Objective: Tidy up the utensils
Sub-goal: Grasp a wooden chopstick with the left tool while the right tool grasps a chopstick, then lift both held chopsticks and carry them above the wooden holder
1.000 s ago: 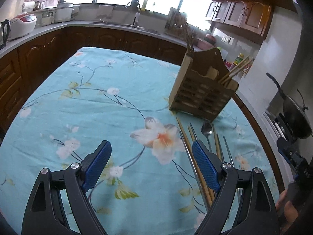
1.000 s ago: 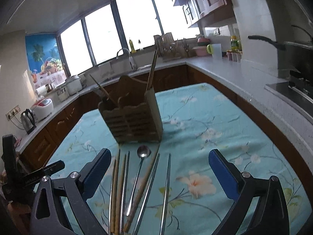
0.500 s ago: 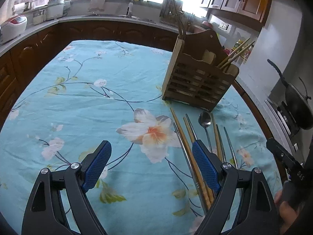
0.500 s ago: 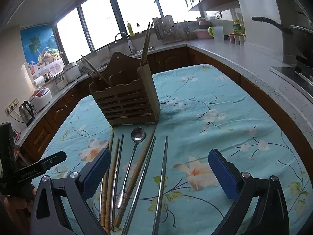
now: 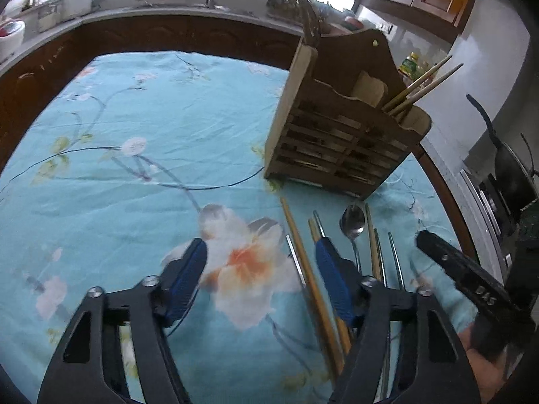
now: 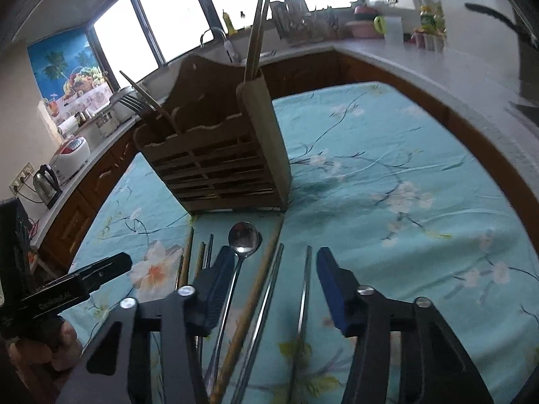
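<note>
A wooden utensil holder [image 5: 340, 134] [image 6: 219, 165] stands on the teal floral tablecloth [image 5: 141, 141], with chopsticks and forks in it. In front of it lie a steel spoon [image 5: 352, 225] [image 6: 243, 239], wooden chopsticks [image 5: 303, 252] [image 6: 256, 289] and steel chopsticks [image 6: 305, 289] side by side. My left gripper [image 5: 261, 269] is open low over the cloth, its right finger above the leftmost chopsticks. My right gripper [image 6: 274, 276] is open and straddles the spoon handle, a wooden chopstick and the steel chopsticks.
Dark wooden cabinets and a grey counter [image 6: 438, 67] ring the table. A kettle [image 6: 47, 181] and rice cooker [image 6: 70, 155] stand at left in the right wrist view. A wok [image 5: 505, 168] sits on the stove at right in the left wrist view.
Both grippers have moved forward and down toward the utensils and holder. Both pairs of jaws have narrowed but remain open.
</note>
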### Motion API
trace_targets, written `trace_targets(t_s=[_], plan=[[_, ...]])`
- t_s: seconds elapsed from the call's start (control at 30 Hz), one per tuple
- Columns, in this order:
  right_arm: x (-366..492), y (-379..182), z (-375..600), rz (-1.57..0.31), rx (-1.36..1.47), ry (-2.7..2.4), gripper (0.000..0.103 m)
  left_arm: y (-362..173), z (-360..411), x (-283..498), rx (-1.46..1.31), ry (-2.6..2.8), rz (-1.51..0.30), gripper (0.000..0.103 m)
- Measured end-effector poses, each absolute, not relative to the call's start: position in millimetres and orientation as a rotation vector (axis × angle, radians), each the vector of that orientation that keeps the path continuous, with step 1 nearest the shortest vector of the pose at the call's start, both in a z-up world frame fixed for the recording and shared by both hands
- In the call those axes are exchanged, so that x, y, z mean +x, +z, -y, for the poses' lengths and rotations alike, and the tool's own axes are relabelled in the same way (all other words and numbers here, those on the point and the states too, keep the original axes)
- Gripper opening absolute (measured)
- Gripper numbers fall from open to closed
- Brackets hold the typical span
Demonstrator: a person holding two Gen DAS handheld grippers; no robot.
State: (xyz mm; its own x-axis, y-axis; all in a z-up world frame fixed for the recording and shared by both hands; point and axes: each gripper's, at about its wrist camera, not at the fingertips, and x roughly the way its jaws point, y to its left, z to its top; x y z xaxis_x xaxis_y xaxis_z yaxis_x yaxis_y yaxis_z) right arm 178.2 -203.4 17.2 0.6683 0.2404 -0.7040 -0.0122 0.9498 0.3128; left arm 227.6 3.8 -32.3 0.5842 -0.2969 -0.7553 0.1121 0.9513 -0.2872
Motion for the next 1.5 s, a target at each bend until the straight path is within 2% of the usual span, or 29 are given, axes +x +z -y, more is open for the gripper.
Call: trace_targets(t_s=[0.17, 0.4, 0.57, 0.73, 0.8, 1.1, 1.5], plan=[[207.9, 2.8, 195.8, -0.894, 0.289, 0.153, 0.034, -39.7, 13.0, 255.8, -0.198, -0.273, -0.967, 0.049], [235.5, -14.3, 192.7, -0.948, 0.273, 0.131, 0.023, -54.5, 30.8, 278.6, -0.171, -0.259, -1.02, 0.035], [242.3, -20.0, 186.7, -0.968, 0.241, 0.114, 0.02, -60.9, 42.5, 281.2, -0.113, -0.228, -1.015, 0.029], [244.6, -19.6, 177.3, -0.976, 0.181, 0.111, 0.019, -61.6, 51.5, 280.8, -0.044, -0.199, -1.002, 0.013], [246.2, -19.8, 173.6, -0.981, 0.147, 0.107, 0.009, -61.7, 56.9, 279.4, -0.009, -0.202, -0.993, 0.009], [236.4, -6.8, 178.4, -0.939, 0.211, 0.13, 0.006, -47.7, 48.9, 268.4, -0.058, -0.252, -0.974, 0.006], [185.9, 64.2, 193.5, -0.787, 0.304, 0.209, 0.005, 26.9, -8.4, 201.9, -0.217, -0.319, -0.83, 0.005]])
